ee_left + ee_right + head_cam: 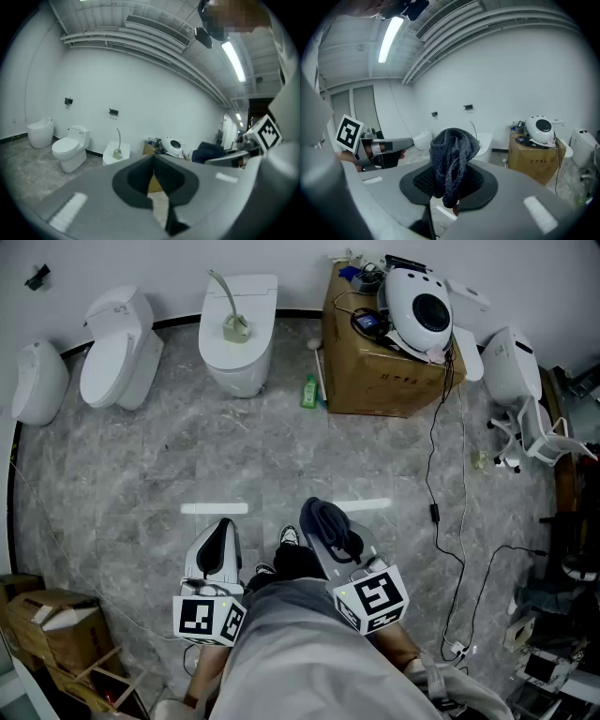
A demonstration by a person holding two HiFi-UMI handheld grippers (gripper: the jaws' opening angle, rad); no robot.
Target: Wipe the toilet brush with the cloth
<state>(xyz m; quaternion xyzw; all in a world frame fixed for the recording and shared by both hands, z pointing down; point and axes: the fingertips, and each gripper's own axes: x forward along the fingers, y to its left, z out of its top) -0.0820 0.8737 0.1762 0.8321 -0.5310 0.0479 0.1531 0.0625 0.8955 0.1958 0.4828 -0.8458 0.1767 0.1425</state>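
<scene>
Grey marbled floor [141,474] fills most of the head view and runs up to a white wall [169,259] lined with toilets. A low white toilet [239,357] stands in the middle with its lid down. Two more [117,348] stand to its left, and a cardboard box [375,376] to its right carries a white domed device [419,298].

Both grippers sit close to the person, well apart from that wall. The left claw [223,527] has its tips together and nothing between them. The right claw [449,185] is clamped on the cloth [452,150], a dark knitted bunch that bulges above the pads and droops below them.

The toilet brush [234,326] stands on the closed lid of the middle toilet, upright in a small pale holder, with its thin handle curving up and to the left. Its head sits inside the holder and cannot be seen. A green bottle [308,392] stands on the floor between that toilet and the box.

The brush looks light, with a slim, slightly springy handle, and it appears to sit loose in a holder that could tip or slide on the smooth lid. The empty left claw would do best to grip the handle at its upper half and lift it straight up. The cloth is soft and limp, so it should fold round the handle readily, though only a pinch holds it and a hard drag could pull it free.
</scene>
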